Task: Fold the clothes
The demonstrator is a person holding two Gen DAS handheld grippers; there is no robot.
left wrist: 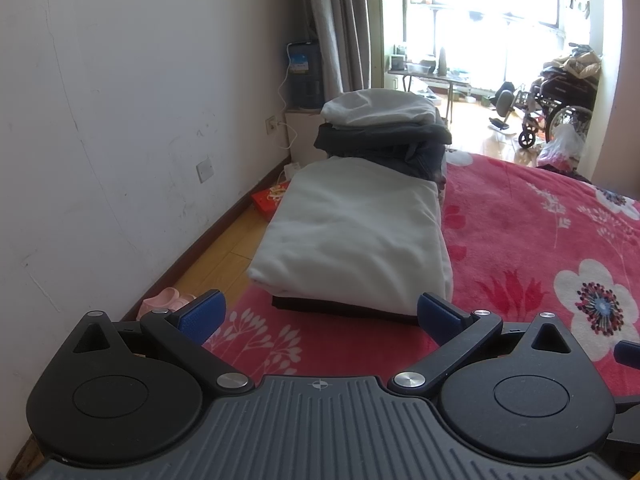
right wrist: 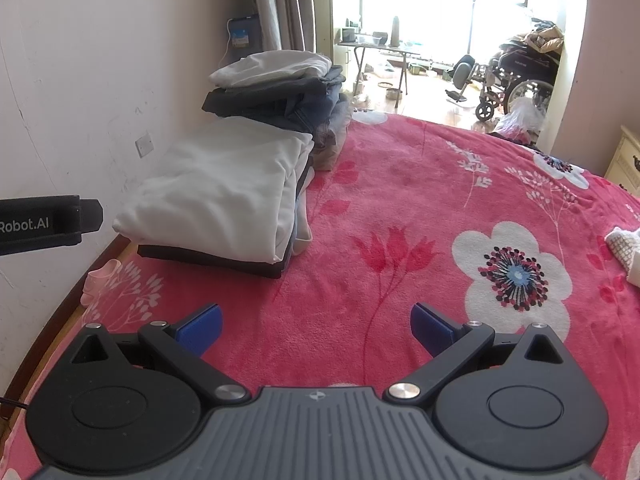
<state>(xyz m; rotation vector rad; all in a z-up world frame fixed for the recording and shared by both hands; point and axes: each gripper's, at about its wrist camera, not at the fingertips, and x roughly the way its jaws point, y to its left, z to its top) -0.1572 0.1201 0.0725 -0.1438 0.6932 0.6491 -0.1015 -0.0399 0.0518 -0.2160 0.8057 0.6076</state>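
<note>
I cannot make out the dark garment under the white folded garment [left wrist: 352, 236], only its edge. That white garment lies on the pink floral blanket [right wrist: 400, 208] ahead of my left gripper [left wrist: 320, 314] and left of my right gripper [right wrist: 316, 326]. Both spread wide, empty. A strap reads "Robot.AI" [right wrist: 24, 225].

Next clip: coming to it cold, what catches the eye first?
The pink floral blanket fills the bed. Along its wall-side edge sit a folded white garment on something dark and, behind it, a taller stack of dark clothes topped with white. Both tongs, left and right, are open and empty.
</note>
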